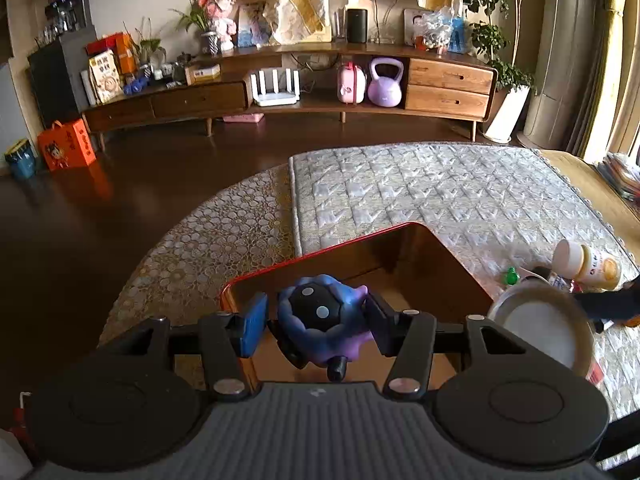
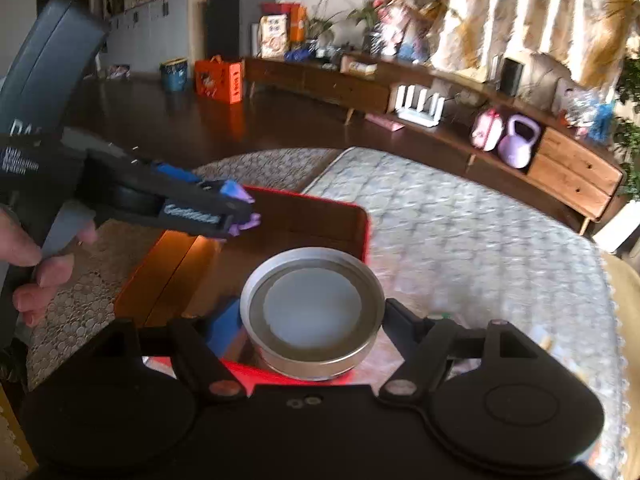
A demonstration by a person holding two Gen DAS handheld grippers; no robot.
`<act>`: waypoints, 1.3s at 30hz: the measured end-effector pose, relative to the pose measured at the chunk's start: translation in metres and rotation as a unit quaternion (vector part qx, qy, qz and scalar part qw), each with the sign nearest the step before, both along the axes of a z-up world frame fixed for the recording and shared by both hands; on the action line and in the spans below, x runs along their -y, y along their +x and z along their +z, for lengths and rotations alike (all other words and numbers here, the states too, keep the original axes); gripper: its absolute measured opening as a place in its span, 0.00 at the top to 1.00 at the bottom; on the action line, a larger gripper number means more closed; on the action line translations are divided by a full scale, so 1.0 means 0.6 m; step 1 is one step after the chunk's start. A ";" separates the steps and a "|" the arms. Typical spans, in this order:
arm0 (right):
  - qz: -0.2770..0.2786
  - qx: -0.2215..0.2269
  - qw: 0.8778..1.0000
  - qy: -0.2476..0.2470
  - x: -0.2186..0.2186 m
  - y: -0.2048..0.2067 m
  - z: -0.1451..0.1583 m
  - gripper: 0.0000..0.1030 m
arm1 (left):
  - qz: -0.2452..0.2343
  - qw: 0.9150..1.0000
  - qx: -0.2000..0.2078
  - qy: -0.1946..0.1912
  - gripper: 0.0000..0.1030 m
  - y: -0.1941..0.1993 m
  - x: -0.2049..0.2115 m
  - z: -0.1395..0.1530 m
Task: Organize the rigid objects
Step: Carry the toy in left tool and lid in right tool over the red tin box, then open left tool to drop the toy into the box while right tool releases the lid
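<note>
Blue-purple spiky toy (image 1: 320, 320), black patch with pale dots on it, clamped in the left gripper (image 1: 318, 318), both pads pressing its sides; held over the near-left corner of the red-rimmed box (image 1: 360, 240). From the right wrist view the left gripper (image 2: 240, 208) comes in from the left with a bit of purple toy (image 2: 250, 222) sticking out past its tip, above the box's (image 2: 362, 232) far-left part; a hand (image 2: 36, 264) wraps its handle.

Round metal tin (image 2: 312, 312), pale inside with a grey rim, gripped between the jaws of the right gripper (image 2: 314, 320), blue pad against its left side, hanging over the box's near edge. In the left wrist view the same tin (image 1: 540, 328) sits at the right, beside the box's right wall.

Box interior is brown, looks bare where visible. It rests on a quilted grey mat (image 1: 440, 192) that lies over a pebble-pattern cover (image 1: 208, 240) on the tabletop.

On the mat right of the box: a yellow-white bottle (image 1: 588, 264) lying on its side, a small green piece (image 1: 511, 276), more clutter partly hidden.

Behind: dark floor (image 1: 120, 184), long wooden sideboard (image 1: 448, 84) with a purple kettlebell (image 1: 385, 84), pink case (image 1: 351, 84), white router (image 1: 276, 88). Orange bag (image 1: 67, 148) on the floor.
</note>
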State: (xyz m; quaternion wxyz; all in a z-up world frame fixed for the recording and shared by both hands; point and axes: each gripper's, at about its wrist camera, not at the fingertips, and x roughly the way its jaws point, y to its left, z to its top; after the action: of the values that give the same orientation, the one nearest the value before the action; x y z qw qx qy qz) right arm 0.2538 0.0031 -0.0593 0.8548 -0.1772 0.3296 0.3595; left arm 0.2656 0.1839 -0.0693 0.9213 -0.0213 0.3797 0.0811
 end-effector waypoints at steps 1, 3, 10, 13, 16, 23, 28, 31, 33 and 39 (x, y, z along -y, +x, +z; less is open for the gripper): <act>0.003 -0.006 1.000 -0.004 -0.010 0.005 -0.006 0.26 | -0.001 1.000 -0.003 0.000 0.49 0.006 -0.003 -0.003; 0.007 -0.023 1.000 -0.002 -0.024 0.013 -0.019 0.27 | -0.008 1.000 -0.008 0.001 0.49 0.020 -0.005 -0.012; 0.012 -0.057 0.998 -0.021 -0.072 0.024 -0.061 0.27 | -0.021 0.999 -0.035 0.004 0.49 0.054 -0.014 -0.045; 0.020 -0.062 0.998 -0.023 -0.085 0.021 -0.070 0.27 | -0.028 0.999 -0.039 0.003 0.49 0.061 -0.017 -0.054; 0.026 -0.067 0.997 -0.028 -0.095 0.017 -0.077 0.27 | -0.030 0.999 -0.042 0.009 0.49 0.064 -0.018 -0.063; 0.032 -0.066 0.997 -0.030 -0.099 0.005 -0.081 0.27 | -0.030 0.998 -0.050 0.016 0.49 0.071 -0.020 -0.072; 0.025 -0.076 0.997 -0.022 -0.091 0.006 -0.079 0.26 | -0.034 0.998 -0.053 0.020 0.49 0.069 -0.020 -0.073; 0.017 -0.081 0.997 -0.011 -0.081 0.005 -0.074 0.24 | -0.028 0.998 -0.056 0.017 0.49 0.066 -0.022 -0.071; 0.015 -0.082 0.997 -0.003 -0.073 0.001 -0.067 0.21 | -0.022 0.998 -0.058 0.017 0.49 0.064 -0.023 -0.070; 0.013 -0.074 0.997 0.012 -0.055 -0.010 -0.046 0.18 | -0.019 0.998 -0.062 0.016 0.49 0.052 -0.019 -0.062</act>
State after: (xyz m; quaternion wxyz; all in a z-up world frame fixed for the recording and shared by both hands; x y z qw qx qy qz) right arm 0.2479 0.0362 -0.0866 0.8253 -0.1444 0.3854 0.3867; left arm 0.2967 0.1955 -0.1066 0.8975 0.0060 0.4353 0.0704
